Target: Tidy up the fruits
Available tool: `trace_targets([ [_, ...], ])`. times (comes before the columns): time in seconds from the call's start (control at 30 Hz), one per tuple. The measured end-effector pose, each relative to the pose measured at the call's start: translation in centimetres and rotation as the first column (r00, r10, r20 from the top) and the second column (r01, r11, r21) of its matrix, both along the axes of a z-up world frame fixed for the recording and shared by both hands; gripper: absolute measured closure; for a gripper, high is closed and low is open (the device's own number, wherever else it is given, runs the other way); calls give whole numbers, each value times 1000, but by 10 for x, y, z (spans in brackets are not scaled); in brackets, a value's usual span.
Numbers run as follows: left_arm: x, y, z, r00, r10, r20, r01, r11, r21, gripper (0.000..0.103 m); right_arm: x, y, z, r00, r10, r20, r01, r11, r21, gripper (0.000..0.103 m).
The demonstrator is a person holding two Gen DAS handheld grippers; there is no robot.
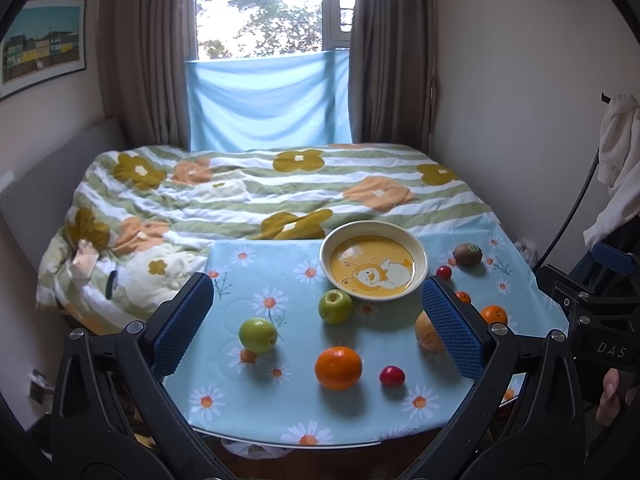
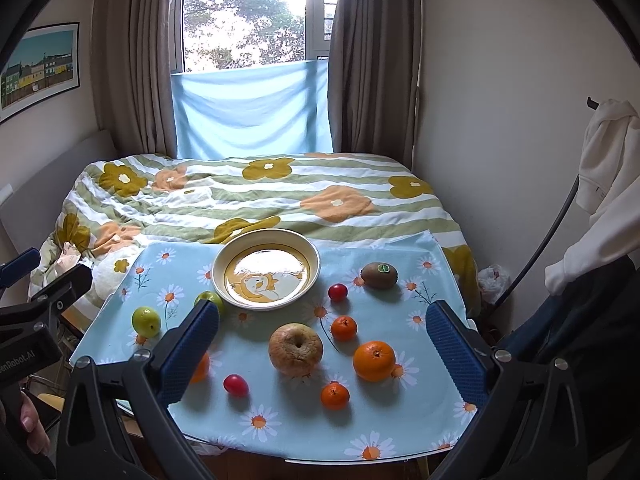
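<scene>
The wrinkled pale apple (image 2: 295, 349) sits dead ahead between the right gripper (image 2: 322, 354)'s spread, empty fingers (left gripper (image 1: 316, 330) likewise agape), short of the cartoon-printed cream bowl (image 2: 224, 258).

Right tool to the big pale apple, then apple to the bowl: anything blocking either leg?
Nothing visible does. The right tool is open and raised in front of the pale apple, with only tablecloth around it. Between apple and bowl lies bare cloth; the small orange and red fruit sit off to the right.
</scene>
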State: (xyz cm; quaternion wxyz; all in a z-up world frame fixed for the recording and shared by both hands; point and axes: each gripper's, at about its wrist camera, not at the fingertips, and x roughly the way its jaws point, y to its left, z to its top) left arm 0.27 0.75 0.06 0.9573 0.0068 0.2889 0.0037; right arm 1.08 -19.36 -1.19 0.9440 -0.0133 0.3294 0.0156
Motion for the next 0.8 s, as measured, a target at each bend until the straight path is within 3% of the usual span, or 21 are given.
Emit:
trace_targets([
  [0.8,0,1,0,1000,-1,1,1,1000,1,0,-1,0,0,1000,-1,0,1,1000,2,0],
])
